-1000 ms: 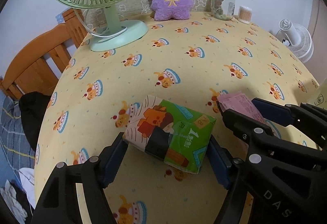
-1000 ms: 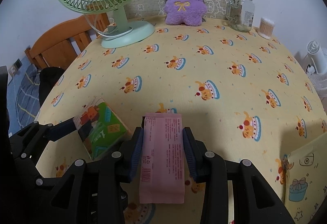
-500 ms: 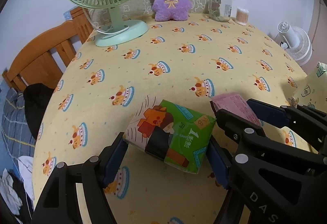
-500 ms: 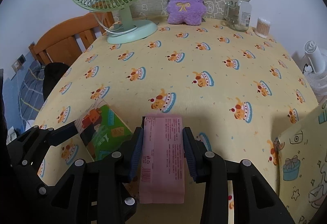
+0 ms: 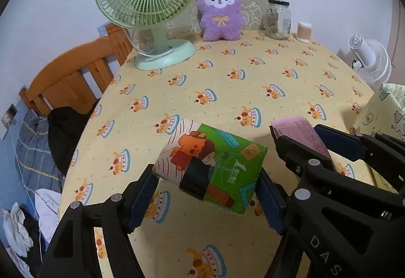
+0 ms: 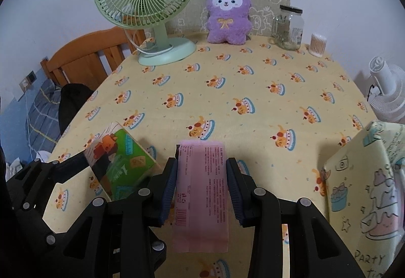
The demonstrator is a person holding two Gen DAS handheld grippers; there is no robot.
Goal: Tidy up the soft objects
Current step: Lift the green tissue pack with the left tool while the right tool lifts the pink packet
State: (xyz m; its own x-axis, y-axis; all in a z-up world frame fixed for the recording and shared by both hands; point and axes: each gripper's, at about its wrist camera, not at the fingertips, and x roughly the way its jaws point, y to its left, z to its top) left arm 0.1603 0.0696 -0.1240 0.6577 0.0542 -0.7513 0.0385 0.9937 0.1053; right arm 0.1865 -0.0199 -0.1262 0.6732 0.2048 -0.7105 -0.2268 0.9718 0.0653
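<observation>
My left gripper (image 5: 207, 191) is shut on a green and white tissue pack (image 5: 215, 166) and holds it above the near part of the table. My right gripper (image 6: 201, 181) is shut on a pink tissue pack (image 6: 201, 191), also held above the table. In the left wrist view the pink pack (image 5: 298, 133) sits to the right of the green one. In the right wrist view the green pack (image 6: 121, 164) is at the left. A purple plush toy (image 5: 220, 17) sits at the table's far edge, also in the right wrist view (image 6: 227, 17).
A yellow cake-print cloth covers the table (image 5: 227, 80). A green desk fan (image 5: 152, 6) stands far left. A glass jar (image 5: 277, 19) and a cotton swab tub (image 5: 303, 32) stand far right. A printed fabric bin (image 6: 367, 189) is near right. A wooden chair (image 5: 68, 77) is left.
Both grippers have pulled back and risen with their packs. The fan and plush now look farther away, and the printed bin has come into view at the right.
</observation>
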